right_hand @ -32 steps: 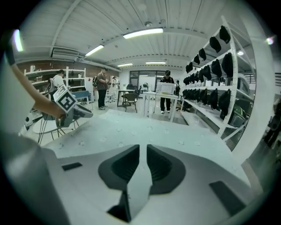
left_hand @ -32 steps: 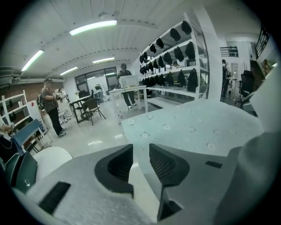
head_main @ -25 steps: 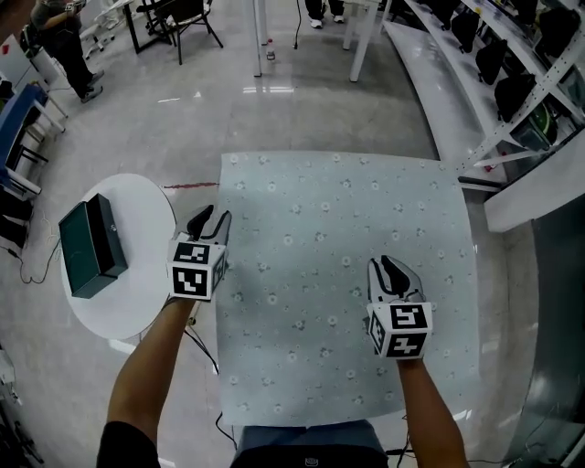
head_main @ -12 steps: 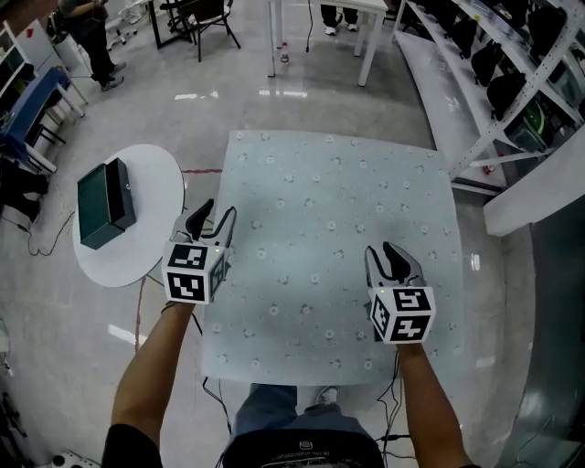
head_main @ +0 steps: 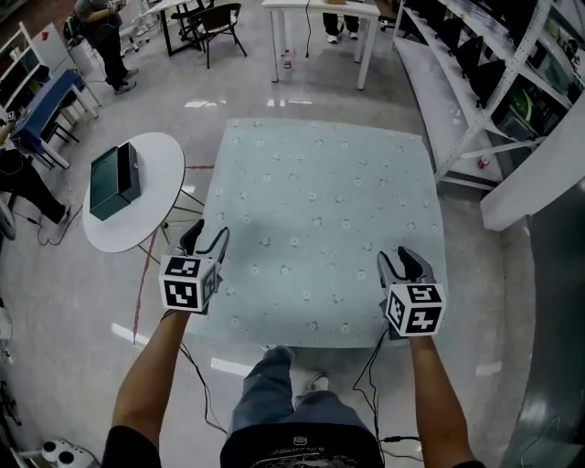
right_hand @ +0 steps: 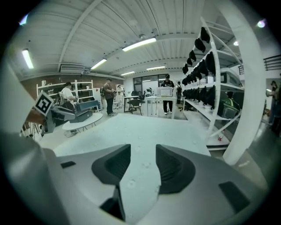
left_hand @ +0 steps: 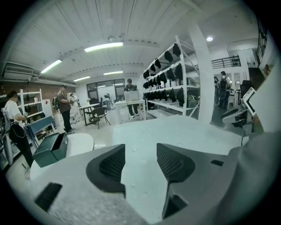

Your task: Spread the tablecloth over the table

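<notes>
A pale green tablecloth (head_main: 320,219) with small flower prints lies flat over the square table and covers all of its top. My left gripper (head_main: 204,236) hovers at the cloth's near left edge. My right gripper (head_main: 409,260) hovers over the near right corner. Both pairs of jaws are opening, with nothing between them. In the left gripper view the left gripper (left_hand: 140,160) shows a clear gap, and the tablecloth (left_hand: 175,132) stretches away beyond it. The right gripper (right_hand: 142,165) is the same in the right gripper view, with the tablecloth (right_hand: 145,127) lying beyond it.
A round white side table (head_main: 155,164) on the left bears a dark green box (head_main: 114,180). White shelving (head_main: 494,73) runs along the right. A chair (head_main: 215,23), a white table (head_main: 320,9) and a person (head_main: 101,27) stand at the far end. Cables trail on the floor by my legs.
Both grippers drew back from over the cloth to its near edge, and their jaws widened. I stepped back, so the whole cloth now lies in front of me.
</notes>
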The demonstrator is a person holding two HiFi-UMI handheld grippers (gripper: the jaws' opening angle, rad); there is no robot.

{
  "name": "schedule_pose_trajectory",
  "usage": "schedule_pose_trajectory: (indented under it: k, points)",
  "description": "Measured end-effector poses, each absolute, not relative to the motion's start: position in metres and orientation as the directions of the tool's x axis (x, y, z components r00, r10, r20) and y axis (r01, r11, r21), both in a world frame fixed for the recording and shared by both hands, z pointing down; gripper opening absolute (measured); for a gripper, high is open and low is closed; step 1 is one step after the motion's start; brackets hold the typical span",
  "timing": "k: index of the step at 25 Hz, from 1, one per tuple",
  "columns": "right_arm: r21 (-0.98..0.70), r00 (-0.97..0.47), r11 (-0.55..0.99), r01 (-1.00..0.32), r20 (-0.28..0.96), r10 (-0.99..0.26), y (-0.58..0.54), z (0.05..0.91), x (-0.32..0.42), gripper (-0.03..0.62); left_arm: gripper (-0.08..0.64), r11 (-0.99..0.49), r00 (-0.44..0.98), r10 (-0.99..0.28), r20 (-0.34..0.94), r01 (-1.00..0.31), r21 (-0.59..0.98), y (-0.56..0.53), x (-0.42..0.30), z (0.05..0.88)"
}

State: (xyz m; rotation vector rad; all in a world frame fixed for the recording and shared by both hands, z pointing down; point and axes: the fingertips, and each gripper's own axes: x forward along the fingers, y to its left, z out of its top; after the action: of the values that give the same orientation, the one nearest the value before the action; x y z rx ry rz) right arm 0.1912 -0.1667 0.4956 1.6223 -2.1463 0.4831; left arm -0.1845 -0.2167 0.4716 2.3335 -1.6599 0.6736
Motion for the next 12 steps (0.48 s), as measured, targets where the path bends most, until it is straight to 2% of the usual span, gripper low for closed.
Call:
schedule_pose_trajectory:
  k: [6, 12]
  points:
    - [-0.093, -0.215, 0.195, -0.976, 0.527, -0.822, -0.115, 0.516, 0.245, 0.192, 0.239, -0.263, 0.21, -0.824, 0.526, -0.964, -0.026, -0.152, -0.178, 0.508]
    - [-0.163, -0.234, 0.172, -0.972, 0.543, -0.807, -0.07, 0.539, 0.246, 0.195, 0.239, -0.239, 0.225, -0.797, 0.561, -0.97, 0.049, -0.089, -0.145, 0.54]
